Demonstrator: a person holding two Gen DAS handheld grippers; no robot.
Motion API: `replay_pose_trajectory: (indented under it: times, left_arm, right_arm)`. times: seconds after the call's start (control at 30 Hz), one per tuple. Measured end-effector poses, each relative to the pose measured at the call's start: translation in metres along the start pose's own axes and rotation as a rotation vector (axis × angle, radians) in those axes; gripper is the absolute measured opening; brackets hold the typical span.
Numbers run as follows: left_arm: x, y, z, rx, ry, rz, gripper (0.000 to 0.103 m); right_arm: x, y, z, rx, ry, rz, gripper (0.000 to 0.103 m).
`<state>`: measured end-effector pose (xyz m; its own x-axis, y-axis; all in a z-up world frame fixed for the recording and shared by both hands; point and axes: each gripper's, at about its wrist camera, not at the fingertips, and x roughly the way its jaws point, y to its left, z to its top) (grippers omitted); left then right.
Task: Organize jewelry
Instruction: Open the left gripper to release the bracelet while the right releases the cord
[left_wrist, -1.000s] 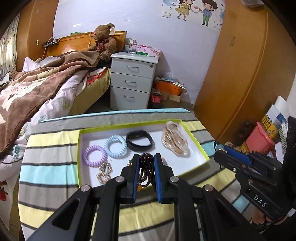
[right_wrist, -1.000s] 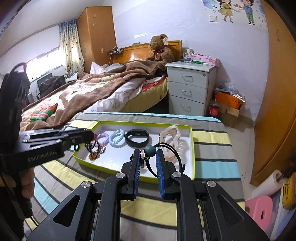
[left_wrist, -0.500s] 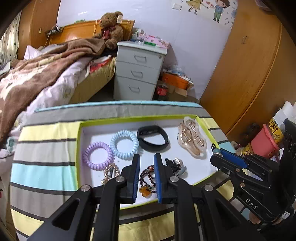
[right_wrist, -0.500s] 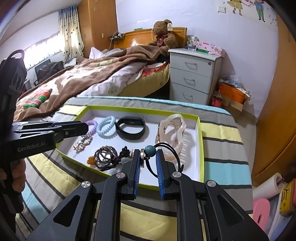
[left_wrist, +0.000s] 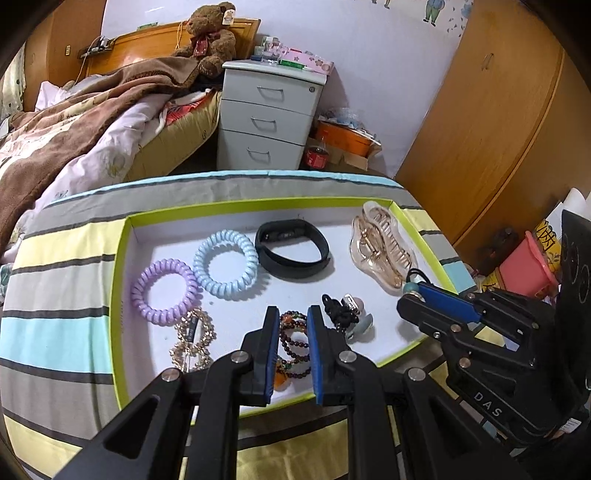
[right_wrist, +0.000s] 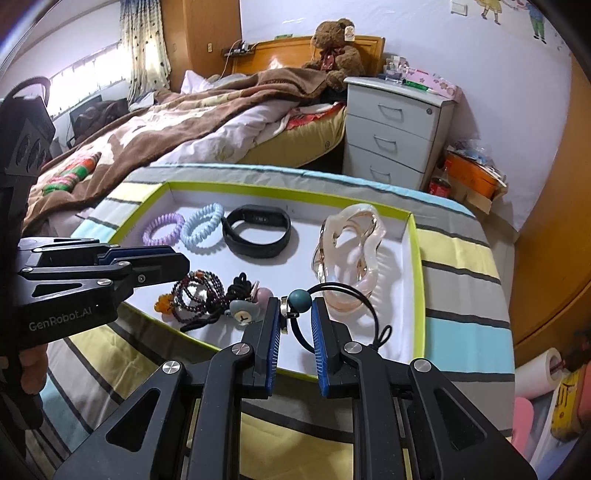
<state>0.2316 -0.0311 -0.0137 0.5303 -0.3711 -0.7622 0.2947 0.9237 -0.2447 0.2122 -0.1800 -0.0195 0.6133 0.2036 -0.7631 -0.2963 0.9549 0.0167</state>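
A white tray (left_wrist: 258, 202) with a lime rim lies on a striped cloth. Inside are a purple coil tie (left_wrist: 162, 291), a blue coil tie (left_wrist: 226, 264), a black wristband (left_wrist: 291, 249), a clear hair claw (left_wrist: 380, 251), a gold chain (left_wrist: 192, 339) and a black tie with charms (left_wrist: 347, 314). My left gripper (left_wrist: 293, 314) is shut on a dark bead bracelet (left_wrist: 293, 343), which hangs down to the tray floor near the front rim. My right gripper (right_wrist: 295, 306) is shut on a black hair tie with a teal bead (right_wrist: 300, 301), low over the tray's front right.
The striped table (right_wrist: 461, 288) ends close behind the tray. Beyond it are a bed (right_wrist: 184, 122) with a brown blanket and a white drawer cabinet (left_wrist: 269, 118). A wooden wardrobe (left_wrist: 480, 129) and a pink bin (left_wrist: 528, 266) stand to the right. A hand (right_wrist: 33, 365) holds the left gripper.
Both grippers have come down and forward over the tray, which now looks larger and nearer. The bracelet now reaches the tray floor. Both grips are unchanged.
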Motion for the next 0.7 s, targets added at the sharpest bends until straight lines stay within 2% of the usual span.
replay_pose_trajectory:
  times: [0.7]
  left_arm:
    - [0.001,0.004,-0.004,-0.022,0.008,0.007,0.016]
  right_arm:
    - [0.014,-0.001,0.0,0.014,0.068,0.035,0.019]
